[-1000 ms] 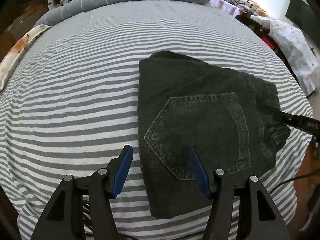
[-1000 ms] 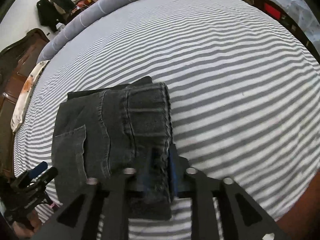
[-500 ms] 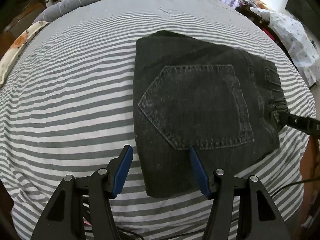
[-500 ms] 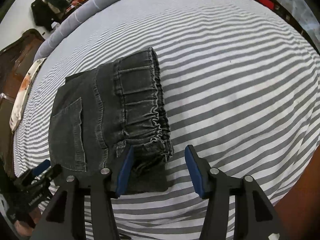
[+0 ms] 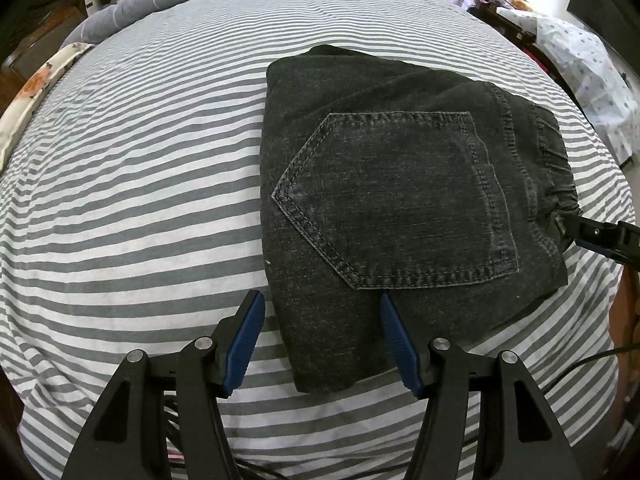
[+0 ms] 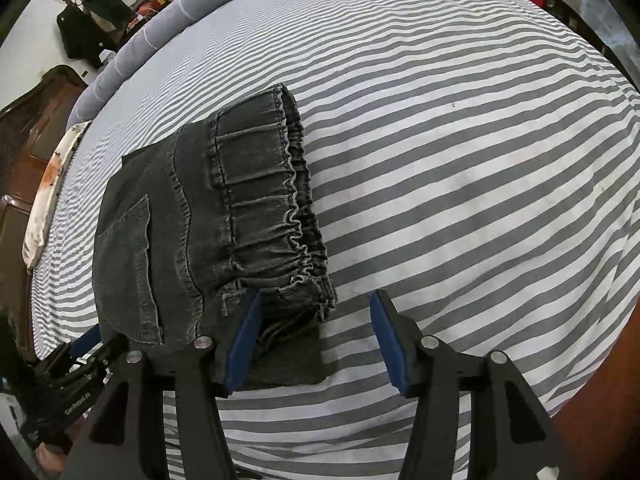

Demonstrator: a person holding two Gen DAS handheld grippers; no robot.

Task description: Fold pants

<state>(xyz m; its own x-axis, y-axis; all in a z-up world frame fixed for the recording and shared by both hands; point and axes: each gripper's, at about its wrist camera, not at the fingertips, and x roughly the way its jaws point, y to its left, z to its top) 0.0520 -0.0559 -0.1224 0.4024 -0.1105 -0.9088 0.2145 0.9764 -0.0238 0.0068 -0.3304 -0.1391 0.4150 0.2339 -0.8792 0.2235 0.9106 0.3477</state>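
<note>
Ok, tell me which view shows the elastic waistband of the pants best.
The right wrist view: the gathered waistband runs across the frame's middle, its ruffled edge and belt loops clear. The left wrist view shows it only foreshortened at the pants' right edge.

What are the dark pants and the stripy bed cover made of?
The pants look like dark grey denim: faded, grainy weave, thick double stitching around the pocket, and a gathered stretchy waistband. The bed cover looks like soft, matte woven cloth, perhaps cotton, with grey and white stripes and slight wrinkles. Its exact fibre cannot be told.
</note>
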